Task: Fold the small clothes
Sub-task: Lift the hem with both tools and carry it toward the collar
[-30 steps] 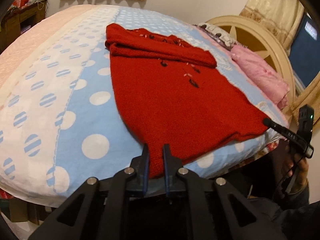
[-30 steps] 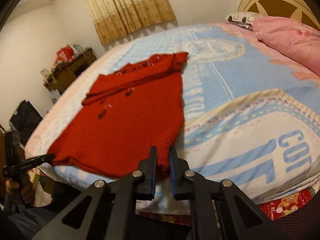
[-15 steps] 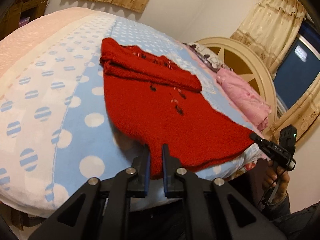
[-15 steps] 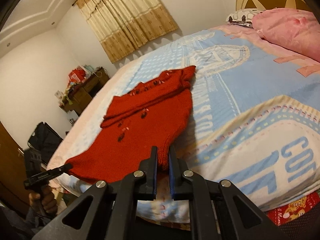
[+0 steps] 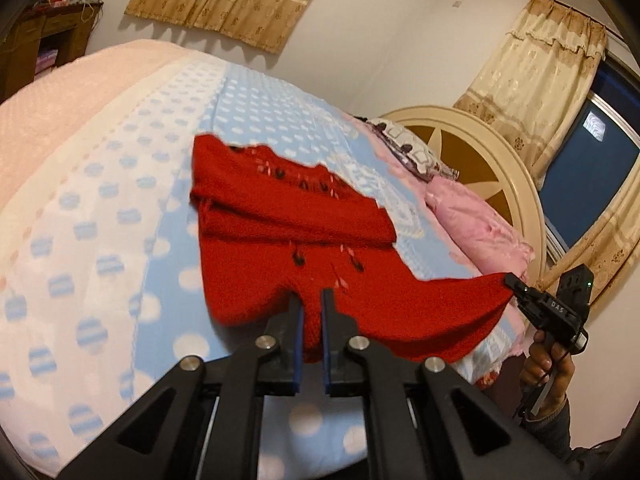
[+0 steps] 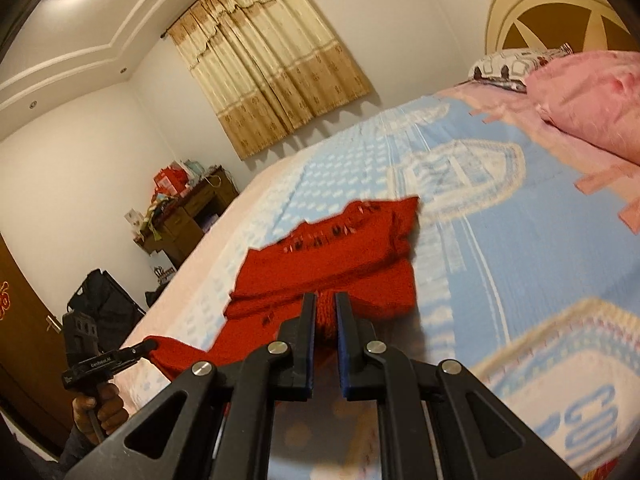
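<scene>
Two grippers each pinch a bottom corner of the red knitted sweater (image 5: 288, 240). The left gripper (image 5: 311, 300) has its jaws closed tight on the hem, red knit bunched between its blue-lined pads, and the cloth rises off the bed (image 5: 100, 208) just ahead of its fingertips. The right gripper (image 6: 322, 304) is clamped the same way on the other bottom corner, with a fold of knit squeezed between its pads.

Beyond both grippers, the sweater's upper part lies flat on the blue dotted bedspread, sleeves folded across the chest, its dark and pale trim blurred. The hem sags between the two held corners.

From the left gripper's view, the right gripper appears off to the right, at the stretched tip of the hem, gripped by a hand (image 5: 546, 364). From the right gripper's view, the left gripper shows low on the left, holding its corner. A pink pillow (image 6: 592, 100) lies far ahead to the right, by the headboard (image 5: 476, 148).
</scene>
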Demonstrator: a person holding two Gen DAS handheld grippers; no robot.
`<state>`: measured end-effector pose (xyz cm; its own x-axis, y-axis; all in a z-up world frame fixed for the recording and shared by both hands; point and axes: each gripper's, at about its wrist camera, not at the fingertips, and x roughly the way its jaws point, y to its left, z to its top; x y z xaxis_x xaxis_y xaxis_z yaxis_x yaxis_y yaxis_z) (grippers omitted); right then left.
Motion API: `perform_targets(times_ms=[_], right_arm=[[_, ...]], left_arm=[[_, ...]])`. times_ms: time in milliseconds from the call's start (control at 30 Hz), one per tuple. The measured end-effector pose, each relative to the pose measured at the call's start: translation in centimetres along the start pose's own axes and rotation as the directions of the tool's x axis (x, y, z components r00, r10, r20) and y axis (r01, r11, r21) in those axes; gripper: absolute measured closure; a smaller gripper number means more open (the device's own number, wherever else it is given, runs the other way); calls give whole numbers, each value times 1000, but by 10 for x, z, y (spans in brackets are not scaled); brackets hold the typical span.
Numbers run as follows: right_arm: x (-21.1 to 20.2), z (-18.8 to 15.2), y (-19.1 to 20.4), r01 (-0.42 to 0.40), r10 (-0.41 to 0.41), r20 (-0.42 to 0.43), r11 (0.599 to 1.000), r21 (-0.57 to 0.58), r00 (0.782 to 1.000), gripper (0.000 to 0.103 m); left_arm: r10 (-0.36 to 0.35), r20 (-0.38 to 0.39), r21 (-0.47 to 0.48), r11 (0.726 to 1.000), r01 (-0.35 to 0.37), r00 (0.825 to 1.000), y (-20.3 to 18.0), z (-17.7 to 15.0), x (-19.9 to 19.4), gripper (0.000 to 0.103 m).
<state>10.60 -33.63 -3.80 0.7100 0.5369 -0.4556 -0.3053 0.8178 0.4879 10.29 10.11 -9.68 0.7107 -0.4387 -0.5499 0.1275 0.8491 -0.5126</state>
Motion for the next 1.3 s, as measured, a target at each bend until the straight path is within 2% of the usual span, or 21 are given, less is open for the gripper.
perform_targets(times_ms=[167,733,1033,1300], right_arm=[[17,28,9,-9,9,11,1000,-19,1000,95],[105,111,21,43,-43,-3,997,-59,999,95],[176,145,-3,82,-83,-67,997,-13,994,95],[246,158,-34,147,-144,-138,989,6,980,95]], left_arm=[[16,25,11,1000,-16,1000,3,25,3,97],[43,68,28,999,-45,997,16,119,40,98],[66,54,-35,997,-64,996,47,170,90,98],[76,-30,-99,992,-79,997,84,190,157,98]])
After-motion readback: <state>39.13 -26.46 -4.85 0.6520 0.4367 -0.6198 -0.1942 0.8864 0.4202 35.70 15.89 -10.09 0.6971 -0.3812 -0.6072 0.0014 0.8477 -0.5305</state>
